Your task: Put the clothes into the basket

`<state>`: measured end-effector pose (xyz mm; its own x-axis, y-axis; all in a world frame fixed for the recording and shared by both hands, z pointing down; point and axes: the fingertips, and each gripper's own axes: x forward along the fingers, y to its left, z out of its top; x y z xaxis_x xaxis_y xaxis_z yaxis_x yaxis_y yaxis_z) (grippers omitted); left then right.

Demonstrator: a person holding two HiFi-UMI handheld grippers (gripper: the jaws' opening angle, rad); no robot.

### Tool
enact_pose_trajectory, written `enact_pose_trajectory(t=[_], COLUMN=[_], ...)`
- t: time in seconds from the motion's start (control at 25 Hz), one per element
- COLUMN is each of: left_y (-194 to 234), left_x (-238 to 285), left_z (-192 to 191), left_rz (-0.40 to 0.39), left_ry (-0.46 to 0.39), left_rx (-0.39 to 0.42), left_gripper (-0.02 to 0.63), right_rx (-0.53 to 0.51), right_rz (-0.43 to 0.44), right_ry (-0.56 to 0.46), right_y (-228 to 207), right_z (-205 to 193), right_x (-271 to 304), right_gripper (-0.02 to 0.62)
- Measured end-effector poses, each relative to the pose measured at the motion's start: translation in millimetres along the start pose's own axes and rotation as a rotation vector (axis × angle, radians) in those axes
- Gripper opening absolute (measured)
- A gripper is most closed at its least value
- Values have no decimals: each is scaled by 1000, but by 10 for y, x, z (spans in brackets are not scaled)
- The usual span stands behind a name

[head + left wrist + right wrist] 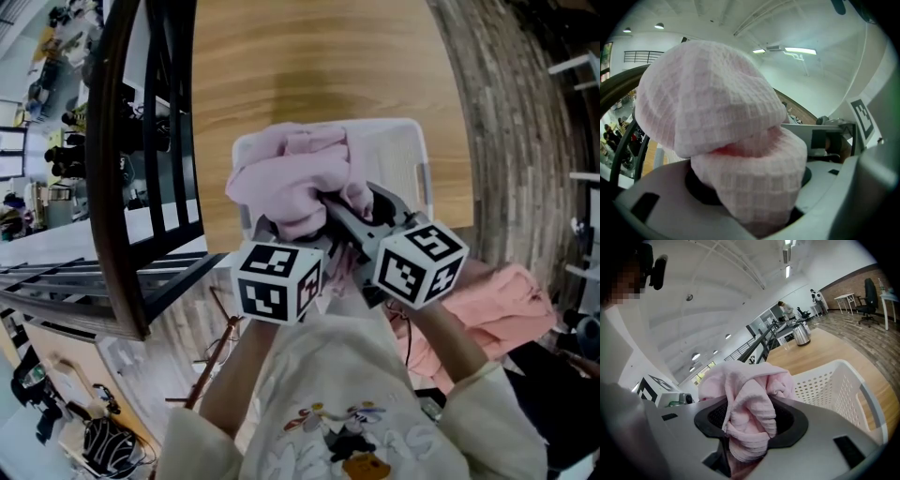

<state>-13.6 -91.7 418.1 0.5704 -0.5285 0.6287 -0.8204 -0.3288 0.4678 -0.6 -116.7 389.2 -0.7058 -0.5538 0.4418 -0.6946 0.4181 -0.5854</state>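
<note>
Left claw (274,231) and right claw (349,212) both pinch the same bunched pink waffle cloth (291,173) right over the white basket (405,141), so the putting-in step looks nearly done, and next they should dip lower and let go.

The white basket (403,123) is open on top, its far right part free; a bunched pink garment (291,178) covers the near left part. A dark railing (111,159) hems the left side (near the basket). Beyond lies bare wooden floor (309,56); a pink clothes pile (511,305) lies right.
</note>
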Motion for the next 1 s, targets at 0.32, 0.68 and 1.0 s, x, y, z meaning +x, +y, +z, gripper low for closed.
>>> enact_pose_trajectory(t=[0.32, 0.68, 1.0], left_y=[153, 253, 363], left_x=[184, 378, 542], left_z=[-80, -153, -217], left_rz=[9, 8, 5], left_ry=[45, 81, 117], left_rx=[-22, -45, -66], left_gripper=[295, 295, 295], right_rx=[50, 88, 123], right_rz=[-19, -34, -56], right_ry=[40, 74, 112], right_y=[-188, -389, -559], right_z=[-104, -190, -273], right_x=[170, 293, 420], right_gripper=[206, 206, 206])
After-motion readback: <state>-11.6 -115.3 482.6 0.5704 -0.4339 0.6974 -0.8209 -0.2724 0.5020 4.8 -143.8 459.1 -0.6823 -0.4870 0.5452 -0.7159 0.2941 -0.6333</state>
